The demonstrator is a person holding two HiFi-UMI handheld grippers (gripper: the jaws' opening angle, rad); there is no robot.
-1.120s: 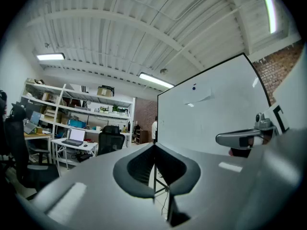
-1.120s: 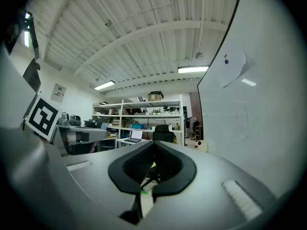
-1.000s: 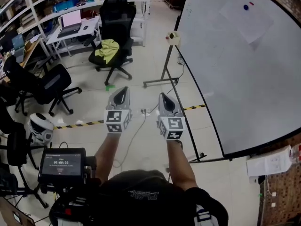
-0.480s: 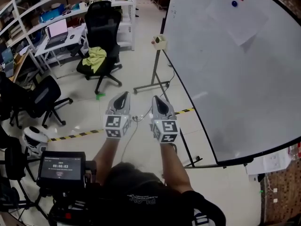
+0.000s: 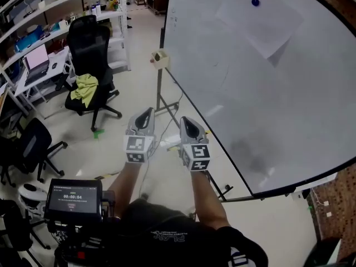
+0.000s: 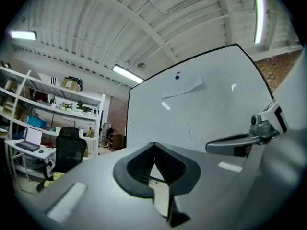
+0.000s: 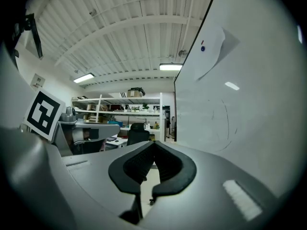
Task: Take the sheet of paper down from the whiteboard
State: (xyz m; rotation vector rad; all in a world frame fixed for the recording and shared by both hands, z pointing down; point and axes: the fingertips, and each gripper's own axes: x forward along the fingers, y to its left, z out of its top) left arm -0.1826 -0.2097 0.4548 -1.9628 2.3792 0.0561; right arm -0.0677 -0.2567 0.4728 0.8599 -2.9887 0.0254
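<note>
A white sheet of paper (image 5: 261,24) hangs high on the whiteboard (image 5: 278,104), pinned by a blue magnet (image 5: 255,2) beside a small red mark. The same sheet of paper (image 6: 184,86) shows in the left gripper view, and as sheet (image 7: 215,51) in the right gripper view. My left gripper (image 5: 146,114) and right gripper (image 5: 188,122) are held side by side in front of me, pointing level, well below and left of the sheet. Both are shut with nothing between their jaws.
The whiteboard stands on a wheeled metal frame (image 5: 161,99) with a small box (image 5: 161,58) at its corner. A black office chair (image 5: 89,65) with a yellow-green cloth stands to the left, before desks and shelves (image 5: 39,43). A tablet screen (image 5: 74,197) sits on a stand beside me.
Both grippers travelled together toward the whiteboard, staying shut. The board and its sheet now fill more of the head view, and the chair has slid off to the left.
</note>
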